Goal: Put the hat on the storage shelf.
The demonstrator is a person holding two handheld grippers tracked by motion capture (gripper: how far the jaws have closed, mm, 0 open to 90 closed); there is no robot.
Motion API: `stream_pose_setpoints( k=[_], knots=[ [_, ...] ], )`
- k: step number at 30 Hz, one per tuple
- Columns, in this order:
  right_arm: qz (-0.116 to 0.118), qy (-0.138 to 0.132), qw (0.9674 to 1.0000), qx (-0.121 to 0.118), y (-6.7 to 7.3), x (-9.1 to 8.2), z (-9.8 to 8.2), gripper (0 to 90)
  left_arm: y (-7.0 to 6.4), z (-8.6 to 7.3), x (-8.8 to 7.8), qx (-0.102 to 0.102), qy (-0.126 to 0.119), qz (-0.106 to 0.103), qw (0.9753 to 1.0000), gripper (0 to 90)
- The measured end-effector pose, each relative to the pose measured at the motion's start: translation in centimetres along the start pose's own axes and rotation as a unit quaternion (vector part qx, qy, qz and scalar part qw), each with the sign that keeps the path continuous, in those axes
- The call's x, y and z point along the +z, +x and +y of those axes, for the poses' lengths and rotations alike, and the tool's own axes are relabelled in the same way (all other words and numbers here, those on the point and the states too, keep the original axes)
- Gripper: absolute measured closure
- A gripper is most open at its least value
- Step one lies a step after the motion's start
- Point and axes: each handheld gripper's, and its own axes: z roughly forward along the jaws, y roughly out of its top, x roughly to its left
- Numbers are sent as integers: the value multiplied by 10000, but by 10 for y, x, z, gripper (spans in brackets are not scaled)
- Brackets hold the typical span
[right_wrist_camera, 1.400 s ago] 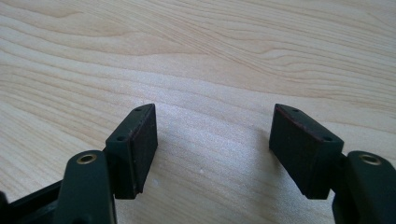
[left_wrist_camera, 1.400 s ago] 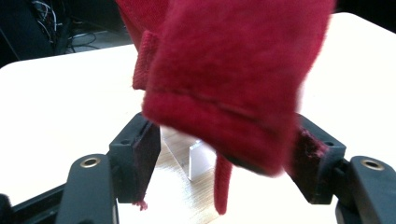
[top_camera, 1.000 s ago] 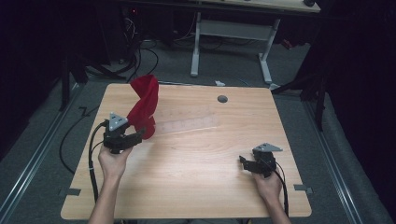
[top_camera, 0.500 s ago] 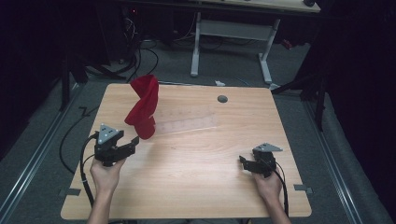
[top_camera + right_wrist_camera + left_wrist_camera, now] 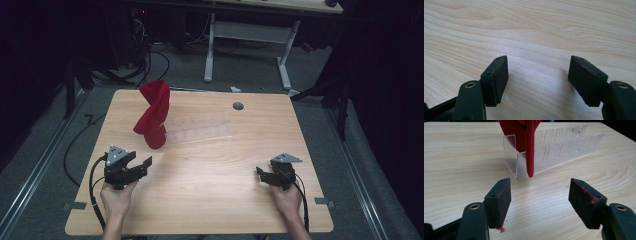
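Observation:
A red cloth (image 5: 154,115) stands bunched and twisted upright at the left end of a clear slotted acrylic rack (image 5: 200,132) on the wooden table (image 5: 210,200). My left gripper (image 5: 141,160) is held a short way in front of the cloth, open, with nothing between its pads. In the left gripper view the cloth (image 5: 530,150) hangs down over the rack's (image 5: 559,152) near end, beyond my left gripper (image 5: 540,195); red lint clings to its pads. My right gripper (image 5: 260,172) rests near the table's front right, open over bare wood (image 5: 539,72).
A round grey cable hole (image 5: 238,106) sits in the table's far middle. Behind the table stands another desk frame (image 5: 280,55) on a dark floor. Black cables (image 5: 92,195) trail from the left gripper off the front left edge.
My left gripper has drawn back from the red cloth toward the near edge and sunk a little, empty. The cloth stays standing in the rack. The right gripper has not moved.

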Motion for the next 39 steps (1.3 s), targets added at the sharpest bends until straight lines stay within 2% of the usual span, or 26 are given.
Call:
stream_pose_setpoints(
  k=[2,5,7,11,14,16,19,21,22,27,36,39],
  knots=[
    [0,1,10000,4,0,0,0,326,2,-5,2,32,60,43,10000,348],
    [-1,1,10000,4,0,0,0,326,1,-13,3,-35,162,21,9999,347],
    [-1,-1,10000,-1,0,0,0,326,0,-19,4,43,212,36,9998,347],
    [0,0,10000,1,0,0,0,325,0,-29,7,30,292,68,9995,346],
    [2,2,10000,-1,0,0,0,325,-2,-39,10,-101,406,49,9991,345],
    [2,0,10000,-1,0,0,0,325,-3,-47,12,-92,503,38,9987,346],
    [3,1,10000,-2,0,0,0,325,-5,-59,17,80,637,64,9979,344],
    [5,0,10000,-4,0,0,0,324,-7,-62,19,39,672,47,9977,345],
    [4,1,10000,-9,0,0,0,323,-9,-63,20,10,653,39,9979,344],
    [8,8,10000,-7,0,0,0,321,-14,-71,25,143,603,2,9981,346],
    [8,7,10000,-15,0,-1,0,317,-18,-85,36,463,676,135,9965,344],
    [10,8,10000,-15,0,-1,0,317,-19,-88,37,480,672,143,9965,343]
  ],
)
